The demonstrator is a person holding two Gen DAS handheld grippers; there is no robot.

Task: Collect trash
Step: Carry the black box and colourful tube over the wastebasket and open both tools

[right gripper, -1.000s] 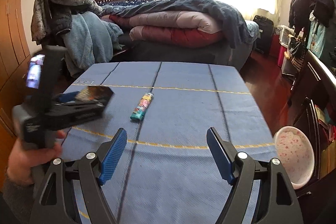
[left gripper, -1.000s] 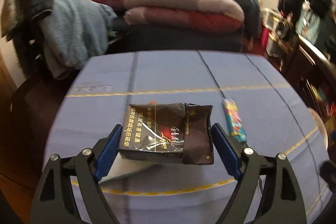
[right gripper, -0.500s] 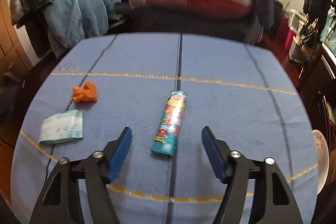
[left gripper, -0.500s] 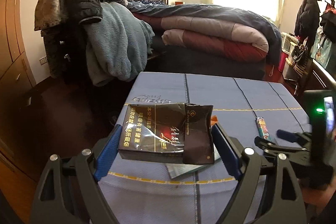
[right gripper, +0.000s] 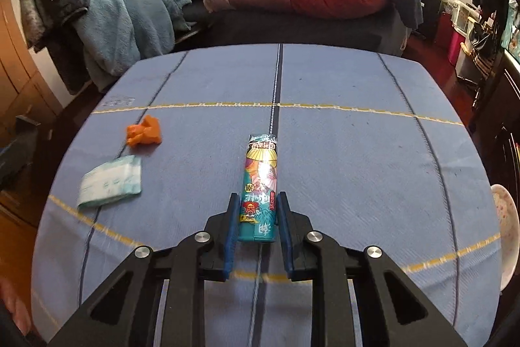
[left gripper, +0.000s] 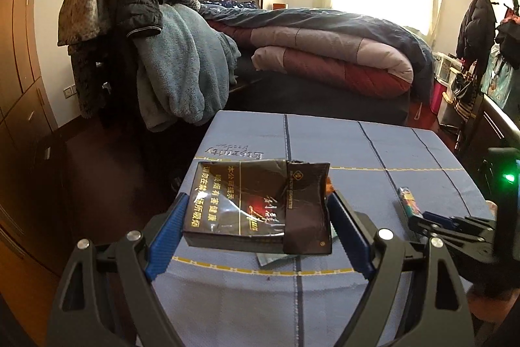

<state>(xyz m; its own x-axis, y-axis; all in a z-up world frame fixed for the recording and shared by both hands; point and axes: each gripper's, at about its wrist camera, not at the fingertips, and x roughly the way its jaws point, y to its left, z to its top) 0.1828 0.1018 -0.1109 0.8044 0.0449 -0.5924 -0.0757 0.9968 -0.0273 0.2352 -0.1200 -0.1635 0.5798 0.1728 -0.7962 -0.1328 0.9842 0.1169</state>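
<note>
My left gripper (left gripper: pixel 256 207) is shut on a crumpled black cigarette pack (left gripper: pixel 247 194) and holds it above the left part of the table. In the right wrist view my right gripper (right gripper: pixel 257 197) is shut on the near end of a teal, colourful tube-shaped wrapper (right gripper: pixel 261 165) that lies on the blue cloth. The left wrist view shows that same right gripper (left gripper: pixel 432 217) at the right, on the wrapper (left gripper: pixel 408 200). An orange crumpled scrap (right gripper: pixel 144 132) and a white and teal sachet (right gripper: pixel 112 181) lie on the cloth to the left.
The table (right gripper: pixel 357 152) has a blue cloth with yellow and dark lines. A pink speckled bowl (right gripper: pixel 505 233) sits low beyond the right edge. Behind stand a chair heaped with clothes (left gripper: pixel 169 64) and a bed with folded quilts (left gripper: pixel 325 57).
My right gripper came down and forward over the wrapper and its jaws shut on it. My left gripper swung left with the pack, then stayed still.
</note>
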